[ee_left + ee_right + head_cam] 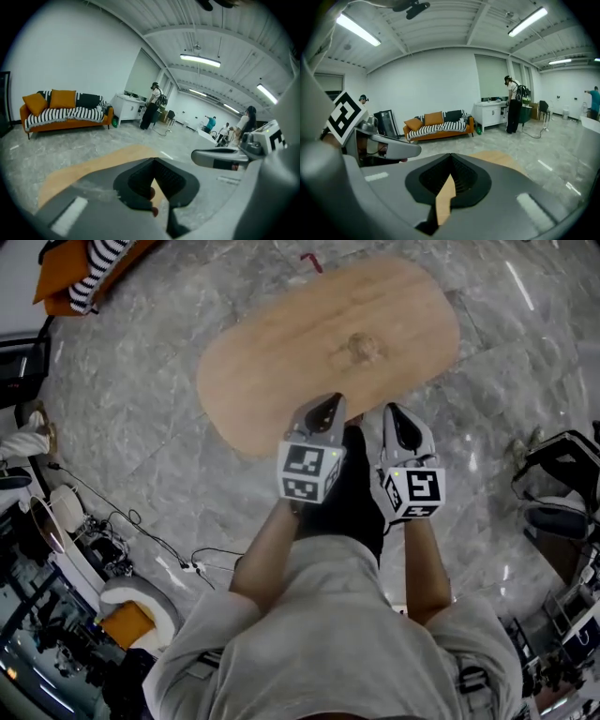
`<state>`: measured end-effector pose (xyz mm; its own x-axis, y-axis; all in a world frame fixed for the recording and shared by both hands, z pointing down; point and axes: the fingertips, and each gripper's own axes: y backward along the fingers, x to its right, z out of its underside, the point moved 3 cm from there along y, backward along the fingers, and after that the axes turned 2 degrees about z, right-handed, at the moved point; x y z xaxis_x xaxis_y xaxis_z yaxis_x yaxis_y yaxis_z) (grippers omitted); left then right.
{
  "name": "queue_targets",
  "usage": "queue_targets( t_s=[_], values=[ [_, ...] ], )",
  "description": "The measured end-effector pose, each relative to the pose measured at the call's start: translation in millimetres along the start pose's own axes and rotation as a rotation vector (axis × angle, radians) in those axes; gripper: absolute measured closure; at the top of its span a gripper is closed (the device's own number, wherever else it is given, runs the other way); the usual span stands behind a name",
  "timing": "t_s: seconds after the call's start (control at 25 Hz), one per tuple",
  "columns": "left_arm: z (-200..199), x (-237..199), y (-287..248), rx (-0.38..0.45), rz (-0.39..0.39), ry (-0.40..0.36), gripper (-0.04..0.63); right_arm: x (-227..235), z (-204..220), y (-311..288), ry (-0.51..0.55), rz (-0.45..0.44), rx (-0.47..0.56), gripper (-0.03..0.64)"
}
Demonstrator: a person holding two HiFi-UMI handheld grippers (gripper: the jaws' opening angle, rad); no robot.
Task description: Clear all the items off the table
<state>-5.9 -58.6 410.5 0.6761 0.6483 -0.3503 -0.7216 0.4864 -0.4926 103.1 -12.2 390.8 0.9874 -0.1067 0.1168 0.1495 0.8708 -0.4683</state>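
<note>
Left gripper and right gripper are side by side over the near edge of the oval wooden table. Its top shows wood grain and a knot at the middle.

In the left gripper view, the left gripper has its jaws together, with nothing gripped. The right gripper is likewise closed and holds nothing.

The only print we see is the black-and-white square markers on the left marker cube.

Surroundings: grey marble floor, cables at left, an orange sofa with a striped throw, and a person at a white cabinet.
</note>
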Motion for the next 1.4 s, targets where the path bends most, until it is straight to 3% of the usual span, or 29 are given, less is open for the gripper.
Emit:
queue_targets(
  t_s=[0.16,0.48,0.76,0.96,1.4],
  values=[
    [7,-16,-39,-0.034,-0.034,-0.019,0.575,21,20,-42,0.003,-0.035,-0.042,0.611],
    [35,-48,-93,-0.165,-0.016,-0.107,0.574,58,81,-115,-0.043,-0.104,-0.146,0.611],
    [78,-73,-128,-0.236,-0.020,-0.060,0.575,66,116,-156,-0.027,-0.177,-0.196,0.611],
    [107,-81,-146,-0.254,-0.034,0.017,0.575,73,136,-171,-0.020,-0.196,-0.246,0.611],
    [124,-112,-192,-0.298,-0.093,0.091,0.574,113,145,-215,0.060,-0.152,-0.371,0.611]
  ],
)
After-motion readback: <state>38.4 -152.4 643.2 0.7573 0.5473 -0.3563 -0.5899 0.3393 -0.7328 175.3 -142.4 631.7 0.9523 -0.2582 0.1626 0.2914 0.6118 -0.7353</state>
